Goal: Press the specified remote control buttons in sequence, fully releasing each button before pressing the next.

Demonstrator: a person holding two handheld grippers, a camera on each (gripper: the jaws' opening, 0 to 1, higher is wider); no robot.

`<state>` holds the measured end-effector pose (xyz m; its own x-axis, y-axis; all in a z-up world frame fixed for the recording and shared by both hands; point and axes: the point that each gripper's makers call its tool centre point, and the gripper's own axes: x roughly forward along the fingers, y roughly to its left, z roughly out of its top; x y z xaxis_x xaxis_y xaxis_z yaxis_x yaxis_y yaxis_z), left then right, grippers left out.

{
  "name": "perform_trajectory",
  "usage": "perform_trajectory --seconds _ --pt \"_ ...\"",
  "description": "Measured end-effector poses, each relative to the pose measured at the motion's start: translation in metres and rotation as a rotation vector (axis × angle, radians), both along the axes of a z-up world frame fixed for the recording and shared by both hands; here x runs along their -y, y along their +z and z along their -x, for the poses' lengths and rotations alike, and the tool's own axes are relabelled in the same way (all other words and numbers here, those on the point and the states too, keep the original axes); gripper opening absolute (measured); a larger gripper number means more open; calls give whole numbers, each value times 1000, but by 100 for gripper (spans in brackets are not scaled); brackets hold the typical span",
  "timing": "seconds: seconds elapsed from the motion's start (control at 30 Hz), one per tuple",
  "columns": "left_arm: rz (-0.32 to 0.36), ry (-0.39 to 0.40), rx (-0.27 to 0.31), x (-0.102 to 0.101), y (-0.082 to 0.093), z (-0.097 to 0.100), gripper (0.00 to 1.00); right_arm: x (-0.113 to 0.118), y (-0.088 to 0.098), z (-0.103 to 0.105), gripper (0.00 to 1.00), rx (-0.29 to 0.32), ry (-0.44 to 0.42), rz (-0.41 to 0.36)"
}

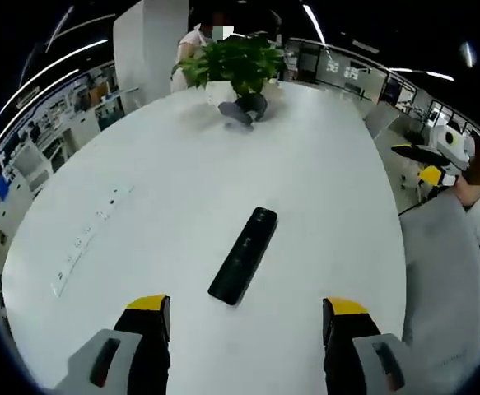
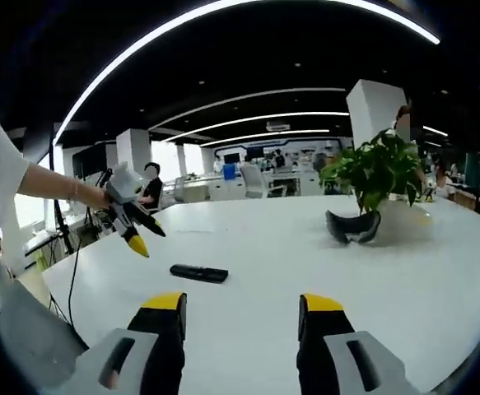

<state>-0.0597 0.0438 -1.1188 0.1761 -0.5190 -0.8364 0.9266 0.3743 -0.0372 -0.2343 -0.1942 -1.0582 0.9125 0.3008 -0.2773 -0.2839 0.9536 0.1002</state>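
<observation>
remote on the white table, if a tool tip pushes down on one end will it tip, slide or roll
The remote looks like a long, flat, rigid bar lying flush on the table, so rolling seems unlikely. The tabletop looks smooth and glossy, so an angled push would probably make it slide or spin. Pressing near an end might rock it slightly; pressing straight down should hold it better.

Potted plant [image 1: 235,62] and, seemingly, dark headset [image 2: 353,227] on white table [image 1: 182,173]
</observation>
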Motion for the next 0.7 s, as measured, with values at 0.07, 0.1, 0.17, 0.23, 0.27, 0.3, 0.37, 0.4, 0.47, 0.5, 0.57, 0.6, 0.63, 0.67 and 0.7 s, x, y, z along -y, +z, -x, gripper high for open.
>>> perform_trajectory --seconds 0.07,0.1,0.17,0.23,0.27,0.3,0.37,0.4,0.47,0.5,0.57,0.6,0.63,0.67,0.7 --pt "-51 -47 -1 3 -7 -4 74 0 0 0 52 -3 1 4" --pt "-74 -78 13 5 -10 -7 72 0 0 1 51 -4 1 1" --pt "-113 -101 10 9 -18 -11 71 0 2 0 51 2 -3 -26" --pt "-113 -96 -15 16 -26 -17 70 2 4 0 51 13 -13 -36" --pt "-115 -91 -24 17 -29 -19 70 2 4 0 51 13 -17 -40" --pt "-123 -94 -33 20 -34 -22 70 3 4 0 51 11 -19 -41" --pt "-159 -108 -47 20 -44 -24 69 3 2 0 50 2 -21 -35" --pt "-172 -116 -53 21 -48 -24 68 3 2 0 50 1 -20 -34" --pt "-199 -120 -63 22 -55 -25 65 3 1 0 50 -1 -18 -35" --pt "-200 -115 -69 24 -57 -26 63 3 1 0 50 0 -17 -37" --pt "-206 -107 -75 29 -62 -27 61 3 2 0 50 2 -21 -47" --pt "-212 -113 -76 32 -65 -27 60 4 2 0 50 3 -25 -50" --pt "-223 -122 -72 33 -67 -27 58 5 2 0 50 3 -27 -52" --pt "-246 -144 -55 33 -71 -27 56 6 2 0 49 3 -30 -53" --pt "-260 -161 -46 33 -73 -27 55 6 2 0 49 6 -34 -54"
